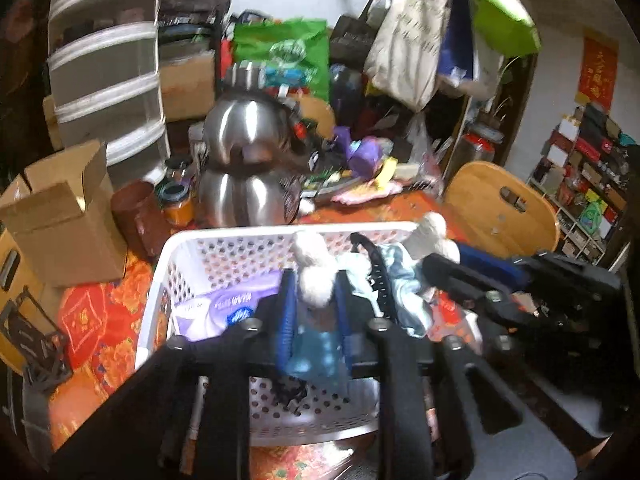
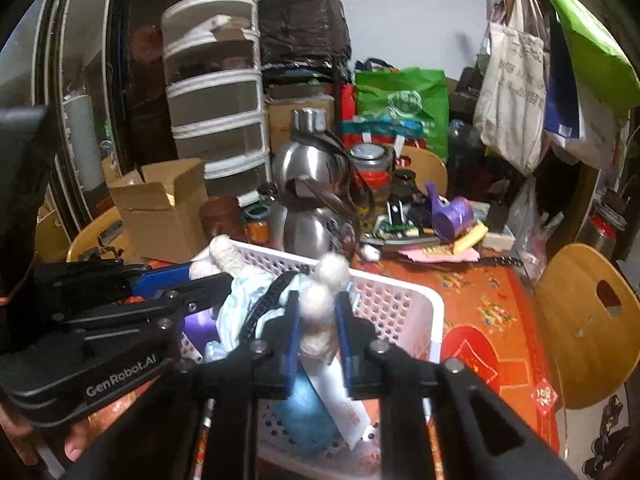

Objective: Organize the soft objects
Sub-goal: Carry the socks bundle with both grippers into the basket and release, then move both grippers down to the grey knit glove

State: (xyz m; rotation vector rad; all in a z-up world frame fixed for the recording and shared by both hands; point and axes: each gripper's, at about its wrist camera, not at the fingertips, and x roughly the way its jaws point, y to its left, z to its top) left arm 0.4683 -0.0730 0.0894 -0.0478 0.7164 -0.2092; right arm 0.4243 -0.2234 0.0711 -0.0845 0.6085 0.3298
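A soft doll with fuzzy white limbs and a pale blue dress [image 1: 404, 284] hangs over a white perforated basket [image 1: 224, 236]. My left gripper [image 1: 314, 288] is shut on one fuzzy white limb [image 1: 314, 276] of it. My right gripper [image 2: 318, 316] is shut on another white limb [image 2: 318, 312], above the basket [image 2: 400, 300]. A third white limb [image 2: 224, 258] sticks up at the basket's far rim. The right gripper also shows at the right of the left wrist view [image 1: 452, 276]. A purple tissue pack [image 1: 224, 308] lies in the basket.
The basket stands on a red floral tablecloth [image 2: 488, 320]. Behind it are two stacked steel kettles [image 1: 248, 160], an open cardboard box [image 1: 60, 216], a brown cup [image 1: 136, 216], a plastic drawer tower [image 2: 216, 96], clutter and hanging bags. A wooden chair [image 2: 584, 320] stands at the right.
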